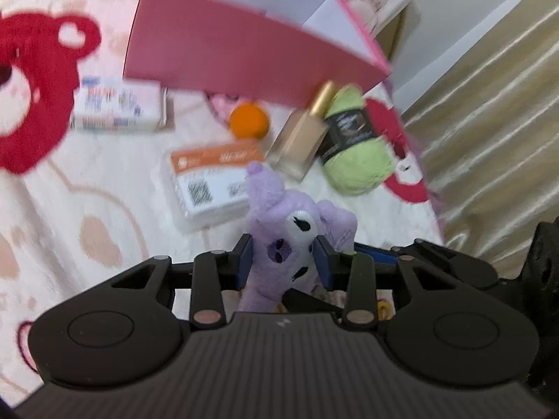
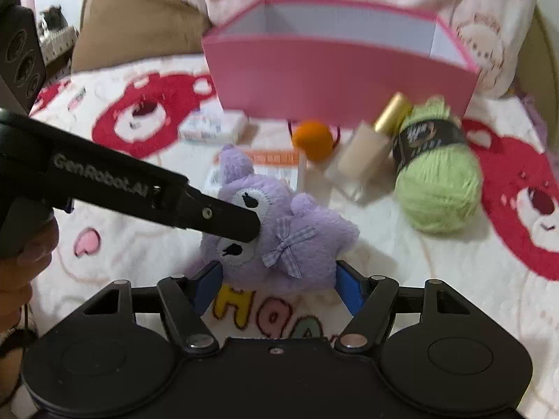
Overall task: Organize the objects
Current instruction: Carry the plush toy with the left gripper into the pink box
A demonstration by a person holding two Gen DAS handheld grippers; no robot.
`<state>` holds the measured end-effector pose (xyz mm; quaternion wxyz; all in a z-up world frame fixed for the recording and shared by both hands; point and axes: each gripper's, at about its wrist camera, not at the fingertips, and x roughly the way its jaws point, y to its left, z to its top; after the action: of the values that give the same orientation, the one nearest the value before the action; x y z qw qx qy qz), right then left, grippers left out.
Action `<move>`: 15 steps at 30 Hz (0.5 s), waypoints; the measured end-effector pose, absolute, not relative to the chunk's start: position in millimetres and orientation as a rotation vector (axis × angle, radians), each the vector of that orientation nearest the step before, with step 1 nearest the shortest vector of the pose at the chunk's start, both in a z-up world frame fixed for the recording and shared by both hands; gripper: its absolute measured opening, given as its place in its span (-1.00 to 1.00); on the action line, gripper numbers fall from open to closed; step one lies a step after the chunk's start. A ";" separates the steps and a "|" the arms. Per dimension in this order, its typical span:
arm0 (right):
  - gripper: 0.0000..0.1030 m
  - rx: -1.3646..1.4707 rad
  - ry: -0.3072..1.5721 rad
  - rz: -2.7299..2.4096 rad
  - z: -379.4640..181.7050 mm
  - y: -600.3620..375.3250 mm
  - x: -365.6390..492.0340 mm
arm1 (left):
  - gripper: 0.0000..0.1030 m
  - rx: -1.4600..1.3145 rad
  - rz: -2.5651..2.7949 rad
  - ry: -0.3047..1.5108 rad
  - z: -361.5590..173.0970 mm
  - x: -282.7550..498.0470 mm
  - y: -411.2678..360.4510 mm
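Note:
A purple plush toy (image 1: pixel 297 244) with a white face and a checked bow lies on the bear-print blanket (image 1: pixel 52 209). My left gripper (image 1: pixel 283 262) is shut on it, both blue pads pressing its sides. In the right wrist view one of the left gripper's black fingers (image 2: pixel 241 221) lies across the face of the plush toy (image 2: pixel 300 244). My right gripper (image 2: pixel 279 286) stands open, its blue pads flanking the toy's near edge. Behind the toy stands an open pink box (image 2: pixel 332 80), also seen tilted in the left view as the pink box (image 1: pixel 244 52).
In front of the box lie green yarn (image 2: pixel 436 181), a gold-capped bottle (image 2: pixel 367 153), an orange ball (image 2: pixel 312 139), an orange-labelled white packet (image 1: pixel 209 181) and a tissue pack (image 1: pixel 118 108). A hand (image 2: pixel 28 255) holds the left gripper. Pillows lie behind the box.

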<state>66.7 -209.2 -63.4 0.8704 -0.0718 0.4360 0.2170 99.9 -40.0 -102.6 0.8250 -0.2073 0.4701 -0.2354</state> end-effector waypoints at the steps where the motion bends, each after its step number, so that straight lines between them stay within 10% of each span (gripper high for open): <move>1: 0.44 -0.143 0.895 0.452 -57.8 -210.2 64.7 | -0.31 -0.434 -0.507 0.983 -95.9 98.4 -39.4; 15: 0.37 -0.042 0.685 0.433 26.6 -218.9 66.5 | -0.30 -0.342 -0.508 0.850 -8.1 98.9 -39.8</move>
<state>66.5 -218.9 26.6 0.9189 -0.0204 0.3330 0.2105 98.9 -39.8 -8.1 0.8660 -0.1631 0.4058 -0.2424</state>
